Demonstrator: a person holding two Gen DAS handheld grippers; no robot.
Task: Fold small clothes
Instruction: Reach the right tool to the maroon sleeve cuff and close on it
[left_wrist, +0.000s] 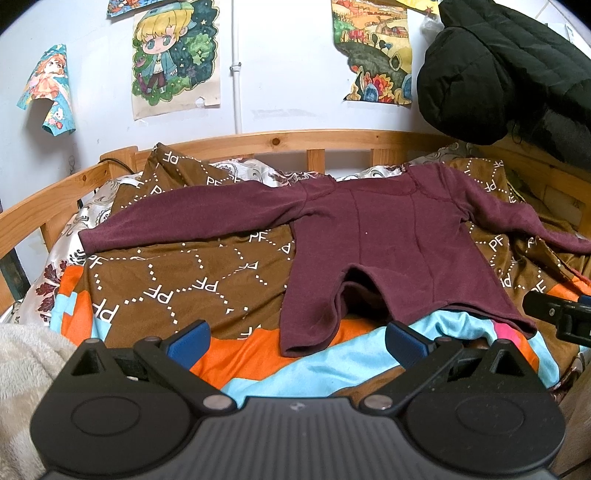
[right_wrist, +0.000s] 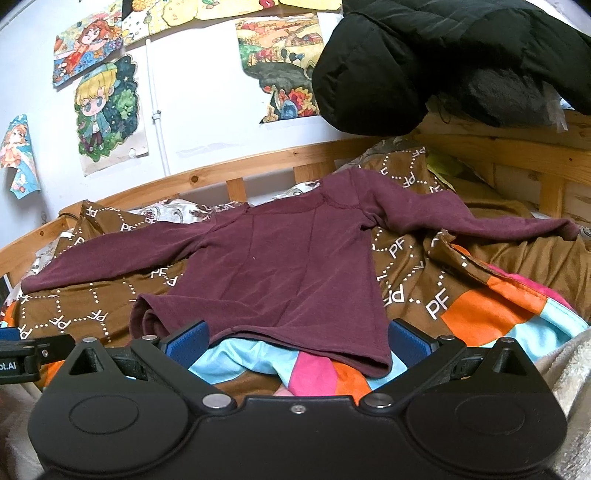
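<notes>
A small maroon long-sleeved top (left_wrist: 388, 251) lies spread flat on the bed, both sleeves out to the sides and its hem towards me; it also shows in the right wrist view (right_wrist: 280, 266). Its near left hem corner is bunched up. My left gripper (left_wrist: 295, 341) is open and empty, just short of the hem's left corner. My right gripper (right_wrist: 299, 341) is open and empty, with the hem's right part lying between its blue pads (right_wrist: 408, 341) without contact that I can tell. The right gripper's edge shows in the left wrist view (left_wrist: 561, 317).
The top rests on a brown patterned blanket (left_wrist: 184, 280) with orange, blue and pink patches. A wooden bed rail (left_wrist: 280, 142) runs behind. A black puffy jacket (left_wrist: 509, 74) hangs at the upper right. A beige fleece (left_wrist: 26, 369) lies at the near left.
</notes>
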